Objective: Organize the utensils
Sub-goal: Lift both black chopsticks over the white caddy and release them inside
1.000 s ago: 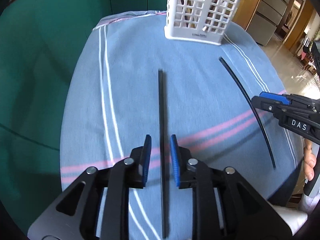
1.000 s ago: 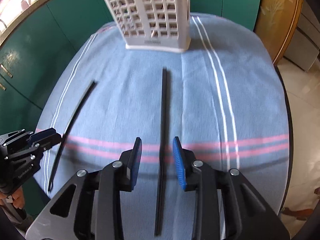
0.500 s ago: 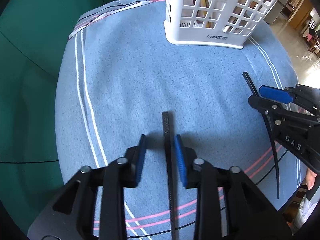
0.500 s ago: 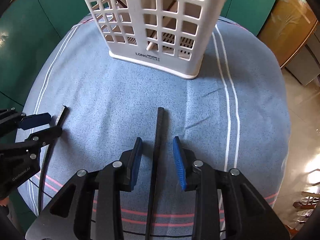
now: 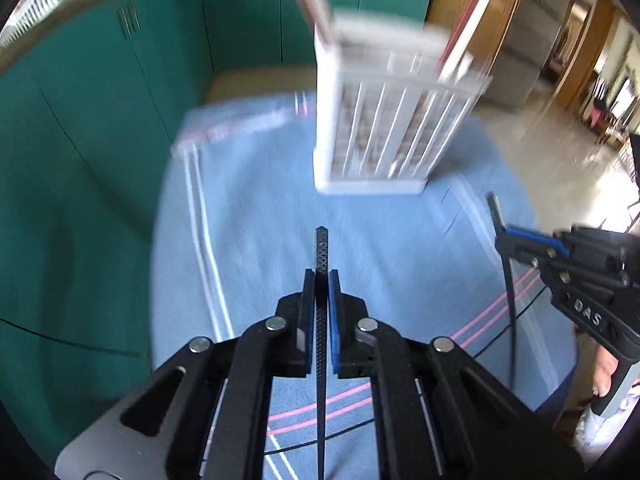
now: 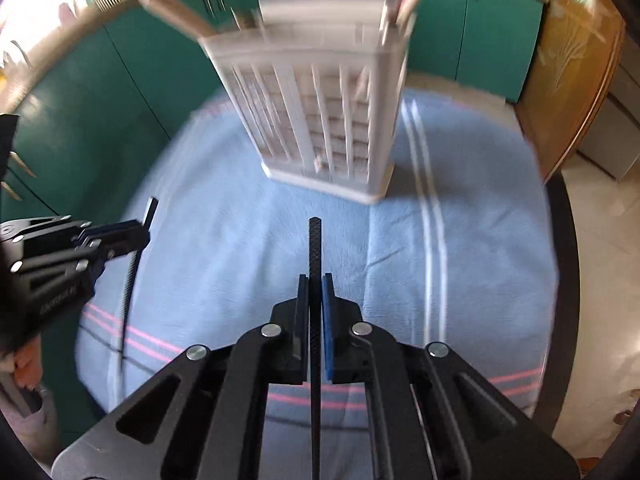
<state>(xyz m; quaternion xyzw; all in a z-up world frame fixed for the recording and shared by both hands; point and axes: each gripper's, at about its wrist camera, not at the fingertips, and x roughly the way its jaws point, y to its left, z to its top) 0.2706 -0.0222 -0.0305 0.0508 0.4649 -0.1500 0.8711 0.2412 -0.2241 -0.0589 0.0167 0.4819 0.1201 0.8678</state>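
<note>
Left wrist view: left gripper point(image 5: 321, 280) clamped tight on a black chopstick point(image 5: 321, 248), tip poking out past the blue pads point(image 5: 333, 320). White utensil basket point(image 5: 384, 128) straight ahead on the blue cloth point(image 5: 248, 216), blurry. Off to the right, right gripper point(image 5: 505, 243) pinching a second chopstick point(image 5: 510, 308).

Right wrist view: right gripper point(image 6: 315, 280) clenched on its second chopstick point(image 6: 315, 248), basket point(image 6: 320, 112) dead ahead. Left gripper point(image 6: 142, 232) off to the left, gripping the black chopstick point(image 6: 129, 280).

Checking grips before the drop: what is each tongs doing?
Left tongs: shut on a chopstick.
Right tongs: shut on the other chopstick.
</note>
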